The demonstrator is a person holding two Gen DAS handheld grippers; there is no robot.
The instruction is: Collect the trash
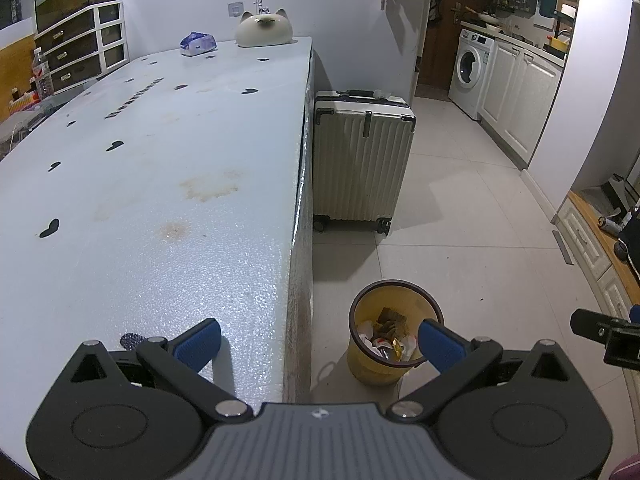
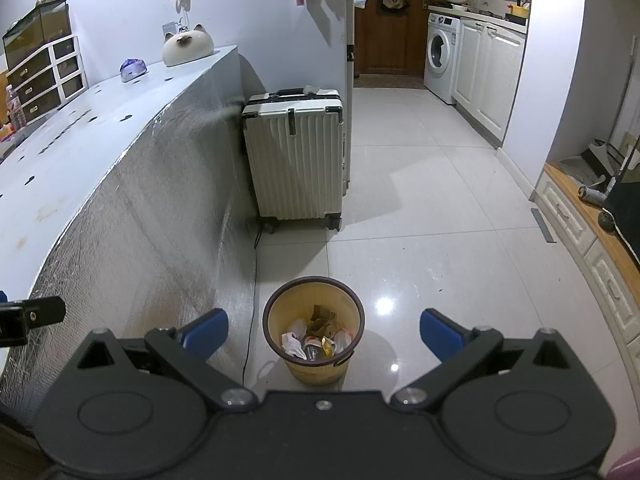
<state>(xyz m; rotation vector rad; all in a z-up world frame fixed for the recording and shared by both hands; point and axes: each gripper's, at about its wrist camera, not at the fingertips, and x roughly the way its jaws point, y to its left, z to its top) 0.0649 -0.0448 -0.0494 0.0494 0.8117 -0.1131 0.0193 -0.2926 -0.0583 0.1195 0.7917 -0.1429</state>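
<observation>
A yellow trash bin with a dark rim stands on the tiled floor beside the table; it holds crumpled wrappers and paper. In the right wrist view the bin sits straight ahead, below and between the fingers. My left gripper is open and empty, above the table's right edge, with the bin under its right finger. My right gripper is open and empty, above the bin. The right gripper's edge shows at far right in the left wrist view.
A white table with dark spots and stains carries a cat-shaped ornament and a blue-white packet at its far end. A cream suitcase stands beyond the bin. A washing machine and cabinets lie far right.
</observation>
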